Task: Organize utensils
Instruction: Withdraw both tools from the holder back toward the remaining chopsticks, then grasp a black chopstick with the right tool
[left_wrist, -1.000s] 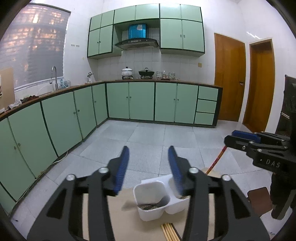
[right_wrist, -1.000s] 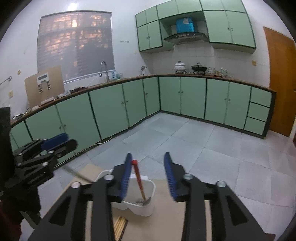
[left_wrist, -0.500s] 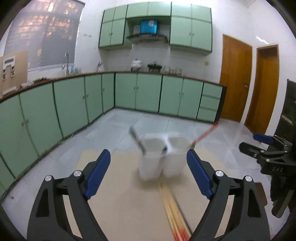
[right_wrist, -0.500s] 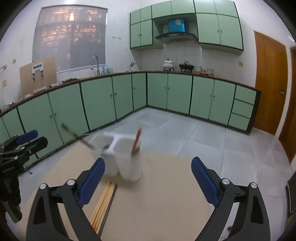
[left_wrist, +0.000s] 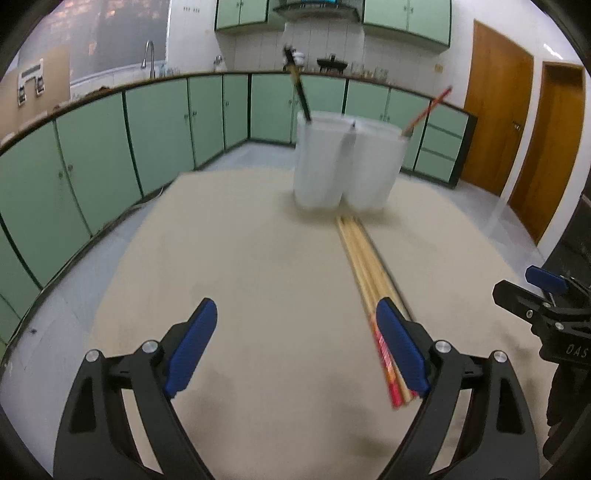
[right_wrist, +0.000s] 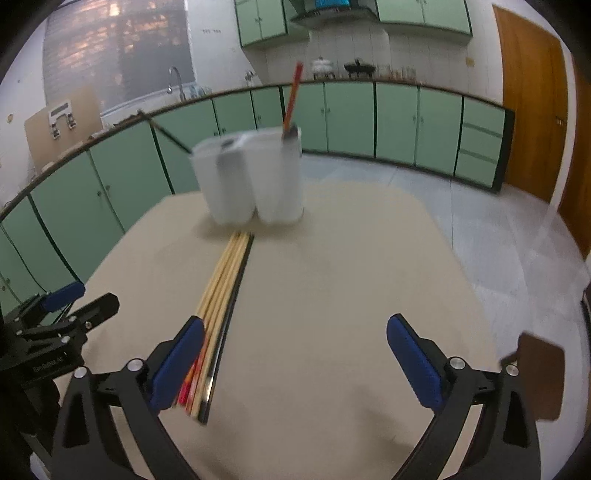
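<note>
Opening wide and empty, both the left gripper (left_wrist: 295, 347) and right gripper (right_wrist: 295, 363) approach the chopsticks (left_wrist: 365, 266), which lie between them; next one must straddle the bundle.

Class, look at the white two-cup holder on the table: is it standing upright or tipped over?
Upright. The holder stands on its base on the table, rims up.
</note>
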